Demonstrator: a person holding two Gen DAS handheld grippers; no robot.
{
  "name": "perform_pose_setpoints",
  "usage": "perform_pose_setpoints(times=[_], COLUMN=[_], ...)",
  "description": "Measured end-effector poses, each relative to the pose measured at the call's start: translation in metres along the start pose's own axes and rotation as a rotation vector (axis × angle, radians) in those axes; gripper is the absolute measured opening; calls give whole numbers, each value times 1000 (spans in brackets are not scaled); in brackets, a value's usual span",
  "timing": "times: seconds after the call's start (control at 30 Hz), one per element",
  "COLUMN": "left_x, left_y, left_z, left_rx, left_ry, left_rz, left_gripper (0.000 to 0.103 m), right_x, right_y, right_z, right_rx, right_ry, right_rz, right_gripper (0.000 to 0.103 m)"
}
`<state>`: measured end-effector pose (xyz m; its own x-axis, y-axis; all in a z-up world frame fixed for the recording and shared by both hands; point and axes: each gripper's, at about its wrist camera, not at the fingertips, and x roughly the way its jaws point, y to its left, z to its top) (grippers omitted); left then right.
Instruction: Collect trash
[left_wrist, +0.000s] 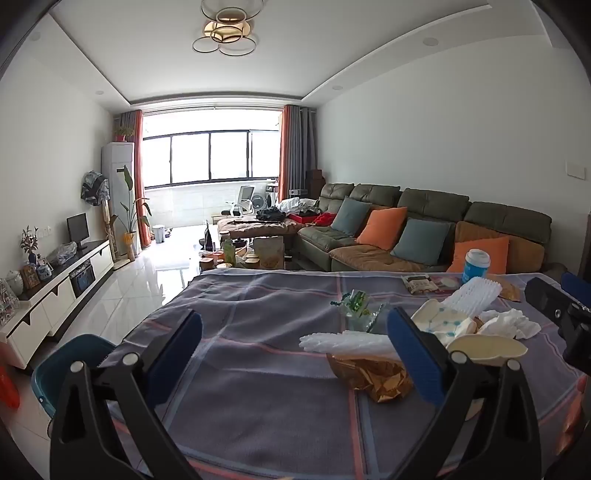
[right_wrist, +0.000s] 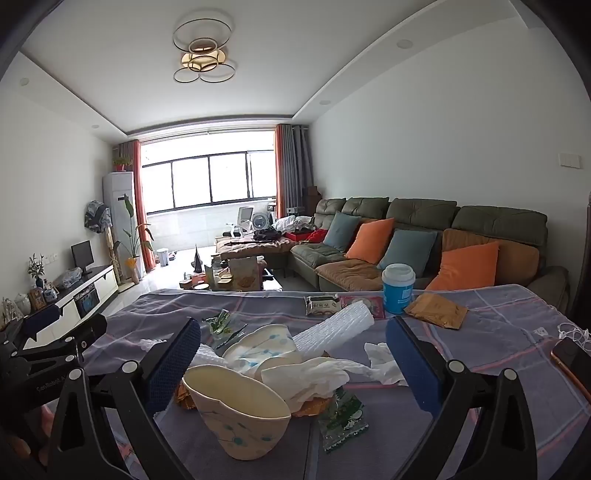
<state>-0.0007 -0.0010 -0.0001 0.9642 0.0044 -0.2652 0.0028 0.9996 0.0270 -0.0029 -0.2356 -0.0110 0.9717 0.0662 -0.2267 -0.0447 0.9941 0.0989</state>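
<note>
collecting looks barely begun: left gripper gapes fully, empty, gold foil wrapper at its four o'clock; right gripper equally wide, empty, with crushed paper bowl, tissues at six o'clock on the plaid tablecloth.

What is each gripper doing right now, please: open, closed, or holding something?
Left gripper: open, holding nothing.
Right gripper: open, holding nothing; the crushed paper cup lies between its fingers, ungripped.

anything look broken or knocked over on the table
The cream paper bowl nearest the right hand-held gripper lies tipped on its side, rim crushed. A second one behind it is squashed flat, with crumpled tissue over the pile.
</note>
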Motion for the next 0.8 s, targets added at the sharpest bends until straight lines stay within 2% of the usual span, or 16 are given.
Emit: perform_pose_setpoints(times=[0.8], left_x=[-3], left_y=[0], left_z=[1], left_rx=[-11], left_ry=[5], left_rz=[-26], left_gripper=[100], right_x=[0], right_y=[-1], right_z=[0], right_rx=[-2], right_ry=[5], right_rz=[2], right_gripper=[99])
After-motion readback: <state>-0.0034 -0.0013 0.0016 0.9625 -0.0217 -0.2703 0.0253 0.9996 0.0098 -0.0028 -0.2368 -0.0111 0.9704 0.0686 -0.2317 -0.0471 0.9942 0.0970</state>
